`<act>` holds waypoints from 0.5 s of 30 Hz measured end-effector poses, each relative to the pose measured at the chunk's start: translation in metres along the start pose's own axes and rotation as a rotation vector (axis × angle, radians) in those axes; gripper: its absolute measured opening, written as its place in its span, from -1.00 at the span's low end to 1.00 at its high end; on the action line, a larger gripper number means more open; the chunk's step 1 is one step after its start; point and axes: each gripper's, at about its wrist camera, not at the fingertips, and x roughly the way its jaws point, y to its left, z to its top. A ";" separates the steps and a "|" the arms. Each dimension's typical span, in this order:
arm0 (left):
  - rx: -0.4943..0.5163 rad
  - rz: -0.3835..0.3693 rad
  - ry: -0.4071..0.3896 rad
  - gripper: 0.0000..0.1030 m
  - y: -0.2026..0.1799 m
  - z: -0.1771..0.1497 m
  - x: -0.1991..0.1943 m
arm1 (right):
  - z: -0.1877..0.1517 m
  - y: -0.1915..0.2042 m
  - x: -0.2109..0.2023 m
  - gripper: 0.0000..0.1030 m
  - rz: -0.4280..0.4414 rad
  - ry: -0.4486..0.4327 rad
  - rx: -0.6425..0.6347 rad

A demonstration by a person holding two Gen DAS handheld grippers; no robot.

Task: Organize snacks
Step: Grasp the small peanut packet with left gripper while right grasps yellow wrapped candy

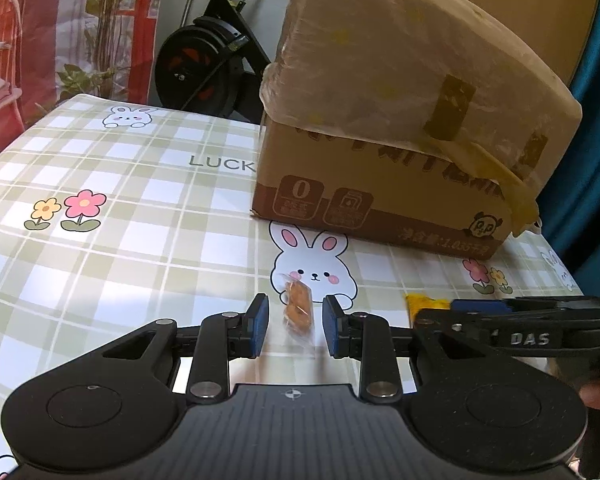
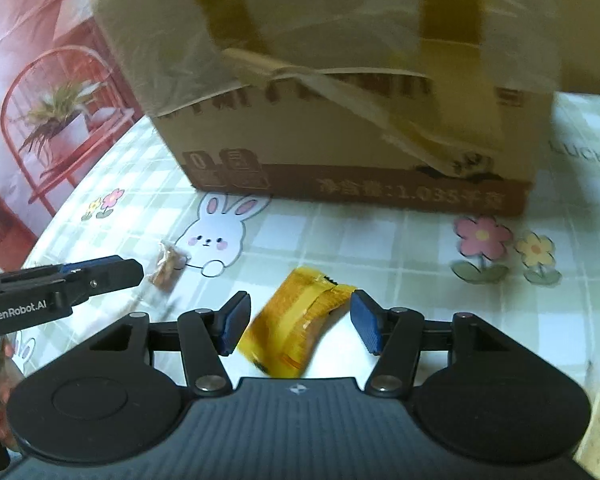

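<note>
Jaws first, from my left wrist view: my left gripper (image 1: 295, 326) stands with its blue pads (image 1: 259, 326) parted, and the small clear packet of brown snacks (image 1: 298, 308) lies on the surface between them, lengthwise along my line of sight. Neither pad touches it; there is a gap on each side, and I hold nothing here. Beyond the packet, past my jaws' tips, the cardboard box (image 1: 380, 184) sits on the checked surface (image 1: 120, 200) with its taped flaps (image 1: 420, 60) up. I cannot see inside it, so I cannot say whether any snack has gone in yet. Off to the right of my jaws, my right gripper (image 1: 480, 306) shows edge-on, with a corner of the yellow packet (image 1: 426, 304) just beside it.

From my right wrist view, my right gripper (image 2: 300, 322) is also unclosed, the jaws spread wider than on my left. The yellow packet (image 2: 296, 324) lies slanted between them: its lower end sits near my left pad (image 2: 234, 324), its upper end reaches toward my right pad (image 2: 366, 322), and whether either end grazes a pad I cannot tell, as the wrapper is blurred. It rests on the surface, not lifted. Left of my jaws I see my left gripper (image 2: 112, 270) and the clear packet (image 2: 168, 266) beside it.

As I judge it, both snacks are loose outside the box, each lined up for a grasp, so sorting them is still to do.
</note>
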 end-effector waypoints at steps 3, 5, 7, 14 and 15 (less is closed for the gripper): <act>-0.003 -0.001 0.000 -0.40 0.002 -0.001 -0.001 | 0.003 0.011 0.009 0.14 -0.004 -0.004 -0.048; -0.003 0.001 0.001 -0.40 0.002 -0.002 -0.002 | 0.002 0.018 0.011 0.13 -0.038 -0.011 -0.090; 0.000 0.003 0.002 -0.39 0.002 -0.003 -0.002 | -0.003 0.024 0.010 0.13 -0.071 -0.017 -0.140; 0.030 -0.012 0.011 -0.19 -0.005 -0.001 0.009 | -0.019 0.034 0.008 -0.05 -0.108 -0.031 -0.236; 0.040 -0.011 0.019 -0.16 -0.006 0.000 0.012 | -0.018 0.033 0.008 -0.18 -0.111 -0.034 -0.235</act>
